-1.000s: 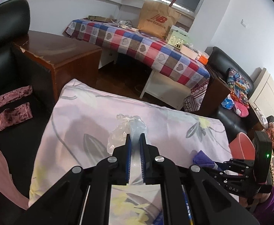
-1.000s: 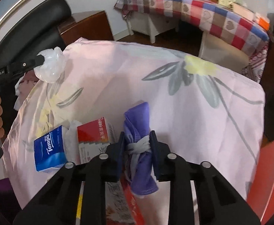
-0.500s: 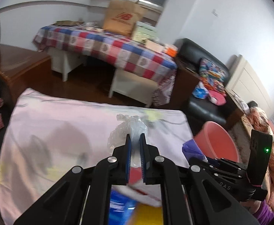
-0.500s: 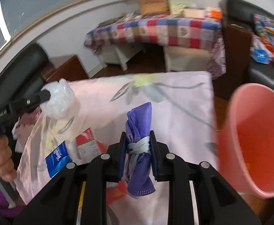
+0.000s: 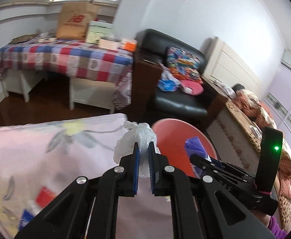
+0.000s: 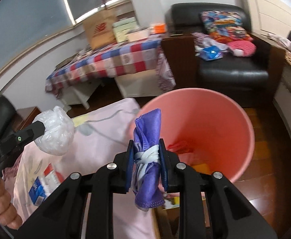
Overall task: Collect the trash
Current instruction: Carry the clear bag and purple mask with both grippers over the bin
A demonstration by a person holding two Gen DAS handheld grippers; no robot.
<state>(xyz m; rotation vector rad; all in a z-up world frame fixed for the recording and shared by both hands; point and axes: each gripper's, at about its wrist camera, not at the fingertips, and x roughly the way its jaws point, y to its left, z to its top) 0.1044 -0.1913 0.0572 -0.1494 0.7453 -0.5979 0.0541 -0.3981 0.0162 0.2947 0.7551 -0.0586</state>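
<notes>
My left gripper point(image 5: 143, 150) is shut on a crumpled clear plastic bag point(image 5: 136, 138), held over the right edge of the flowered pink cloth point(image 5: 35, 145); the bag also shows in the right wrist view point(image 6: 55, 133). My right gripper point(image 6: 146, 149) is shut on a purple face mask point(image 6: 147, 139) with white ear loops, held at the near rim of the pink bin point(image 6: 215, 123). The bin point(image 5: 173, 145) stands on the floor beside the cloth, with red and yellow scraps inside. The mask point(image 5: 195, 147) shows in the left wrist view too.
A red packet point(image 6: 50, 174) and a blue tissue pack point(image 6: 36, 191) lie on the cloth. Behind are a table with a checked cloth point(image 5: 65, 59), a black armchair point(image 5: 177, 91) with bright cushions, and a white cabinet point(image 5: 231, 65). Dark wooden floor surrounds the bin.
Both grippers have swung right with their loads, from over the cloth toward the pink bin. The bin now fills the right wrist view; the mask is at its rim.
</notes>
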